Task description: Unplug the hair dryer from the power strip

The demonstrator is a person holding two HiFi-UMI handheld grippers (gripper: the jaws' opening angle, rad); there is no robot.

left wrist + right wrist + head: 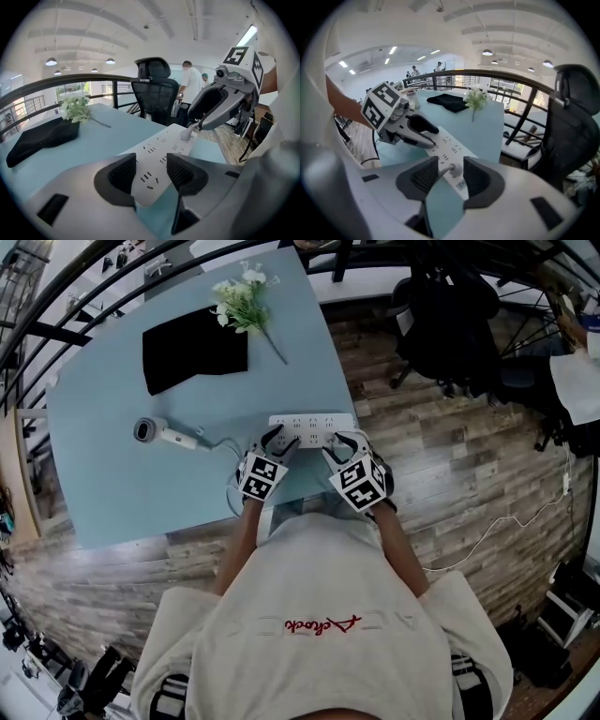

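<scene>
A white power strip (312, 427) lies near the front edge of the light blue table (112, 484). The hair dryer (155, 431) rests to its left, and its white cord (223, 448) runs toward the strip. My left gripper (151, 173) straddles the strip's left end (154, 159), with both pads against its sides. My right gripper (450, 176) is open at the strip's other end (447, 147). The white plug (453, 168) sits in its socket between the jaws, with gaps on both sides. In the left gripper view that plug (186, 135) stands just under the right gripper's fingers (208, 123).
A black cloth (194, 351) and a sprig of white flowers (244, 301) lie farther back on the table. A black office chair (445, 315) stands on the wooden floor to the right. A dark railing (70, 82) curves behind the table, and people stand far off.
</scene>
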